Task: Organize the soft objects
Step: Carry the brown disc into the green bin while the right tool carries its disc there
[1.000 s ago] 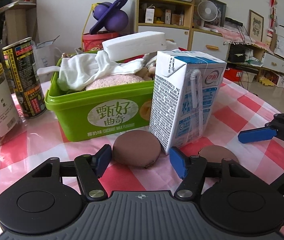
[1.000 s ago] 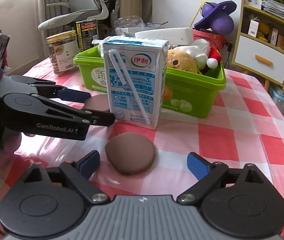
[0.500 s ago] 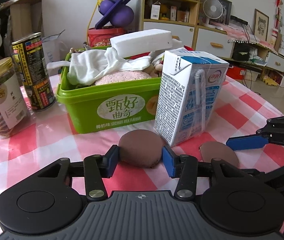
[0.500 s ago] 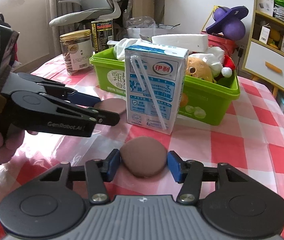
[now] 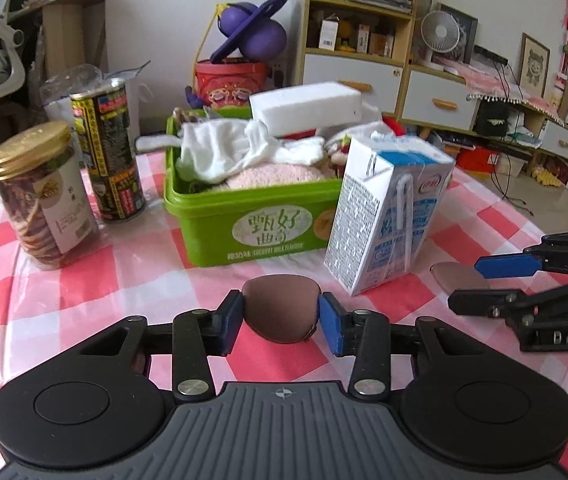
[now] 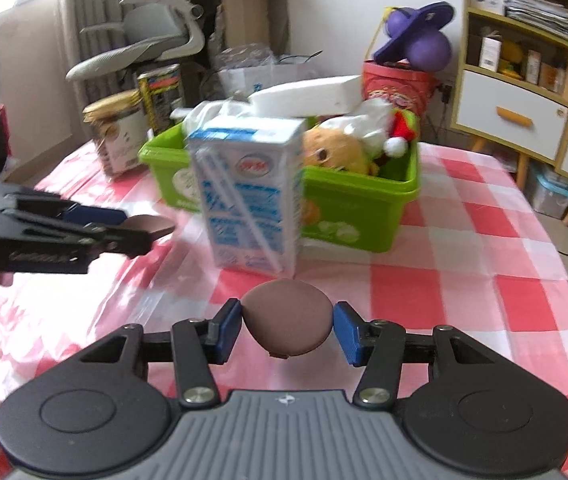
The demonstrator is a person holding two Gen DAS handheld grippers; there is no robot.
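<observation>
The left gripper clamps one brown pad; the right gripper clamps another pad, both lifted off the surface. The bin already holds cloths and plush; both pads remain to go in.

milk carton upright on red-checked tablecloth, straw attached. gold-lidded biscuit jar beside black-and-yellow can. purple hopper ball on red drum. office chair behind.
</observation>
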